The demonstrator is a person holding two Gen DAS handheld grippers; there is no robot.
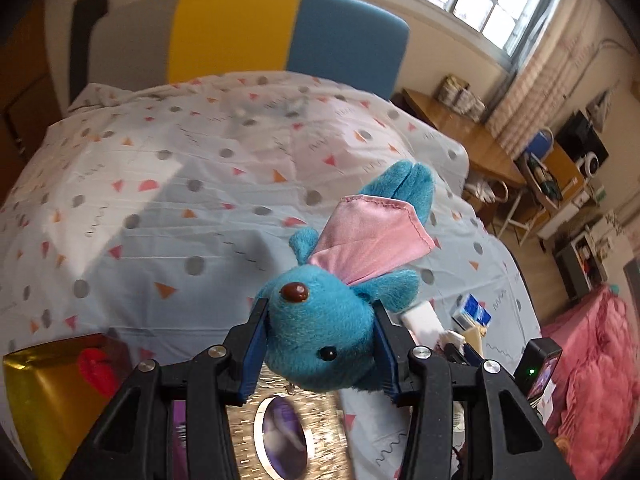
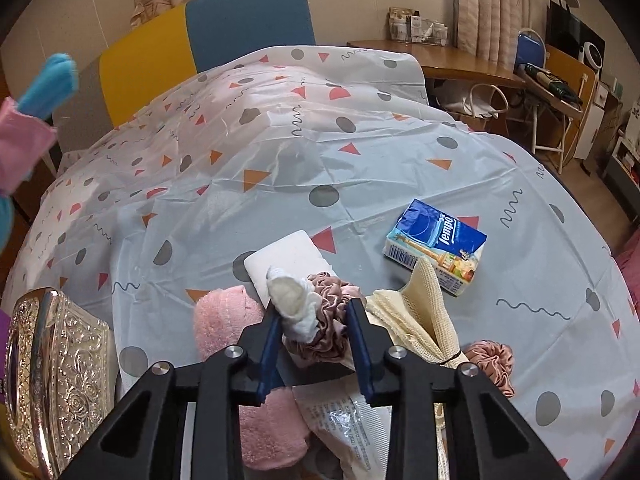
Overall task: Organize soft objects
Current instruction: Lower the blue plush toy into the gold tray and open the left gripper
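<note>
Left wrist view shows a small blue plush toy (image 1: 324, 340) with a pink satin wing, pinched by its head between the pads of the left gripper (image 1: 320, 350) and lifted clear above the patterned bedsheet (image 1: 160, 208). It looks light, squashy and easy to hold, though a grip on the rounded head could slip, so the fuller body seems the safer hold. Below it sits an ornate silver box (image 2: 60, 372) with an oval window, beside a gold box (image 1: 44, 392). Right wrist view shows the right gripper (image 2: 316, 344) with its jaws closed around a white cloth wad (image 2: 296, 304) and a mauve scrunchie (image 2: 332, 312), though which one the pads truly press I cannot tell. Crowded close around it lie a pink towel (image 2: 224, 320), a cream mesh cloth (image 2: 420, 316), a second scrunchie (image 2: 492, 360), a white pad (image 2: 288, 256) and a plastic wrapper (image 2: 344, 428). A blue tissue pack (image 2: 436, 244) lies just beyond
</note>
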